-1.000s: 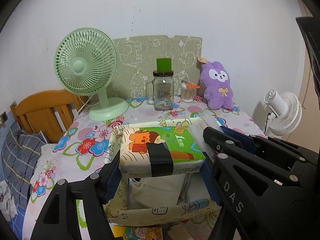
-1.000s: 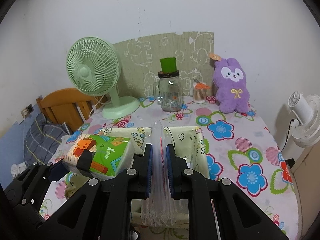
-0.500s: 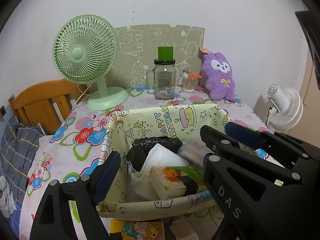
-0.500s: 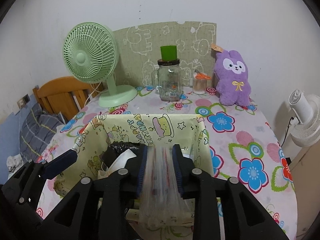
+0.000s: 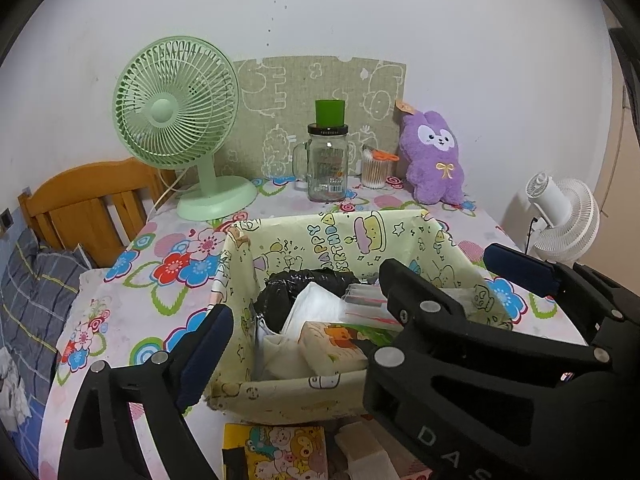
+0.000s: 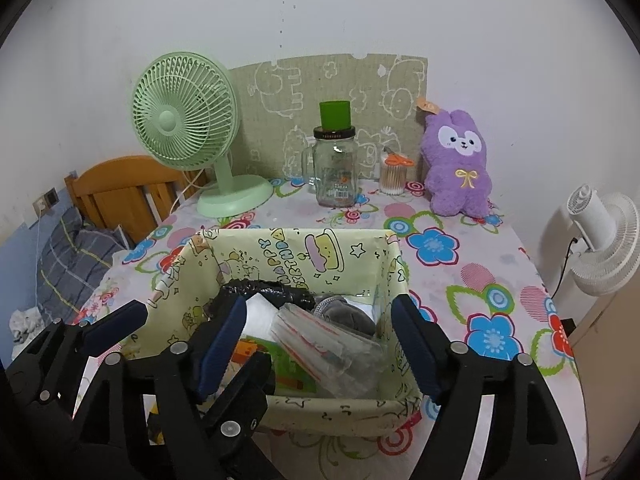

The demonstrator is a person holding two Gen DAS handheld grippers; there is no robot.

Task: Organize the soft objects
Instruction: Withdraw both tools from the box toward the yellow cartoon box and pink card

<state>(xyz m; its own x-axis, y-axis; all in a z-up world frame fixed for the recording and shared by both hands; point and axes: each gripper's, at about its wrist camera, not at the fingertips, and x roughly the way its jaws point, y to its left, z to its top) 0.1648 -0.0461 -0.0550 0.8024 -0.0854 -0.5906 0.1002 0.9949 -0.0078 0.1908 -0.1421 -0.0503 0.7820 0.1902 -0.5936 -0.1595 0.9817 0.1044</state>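
In your left wrist view, your left hand-held gripper [image 5: 352, 332] has its two fingers spread wide apart, gripping nothing, one blue pad at 8 o'clock outside the near-left corner of the fabric basket [image 5: 280, 394] and the other at 3 o'clock past its right wall. The basket sits on the flowered table [image 5: 132, 308] at the middle of the view. Inside it lie a tissue pack [image 5: 332, 346] toward the near wall, a black plastic bag [image 5: 296, 286] at its far-left side, white paper [image 5: 316, 304] between them, and a clear zip bag [image 5: 364, 304] just right of the paper. At 12 o'clock, well beyond the basket, stand a glass jar [image 5: 326, 168] and a purple plush toy [image 5: 434, 160]; a green fan [image 5: 178, 120] stands at 10 o'clock. In your right wrist view, your right hand-held gripper [image 6: 320, 348] is likewise spread open and empty, its pads hanging over the near half of the basket [image 6: 340, 412]. Between the pads you see the zip bag [image 6: 324, 344] lying on top of the contents, a grey cloth [image 6: 348, 314] just behind it, the black bag [image 6: 264, 290] at 11 o'clock of it, and the tissue pack [image 6: 276, 364] partly hidden under the zip bag.
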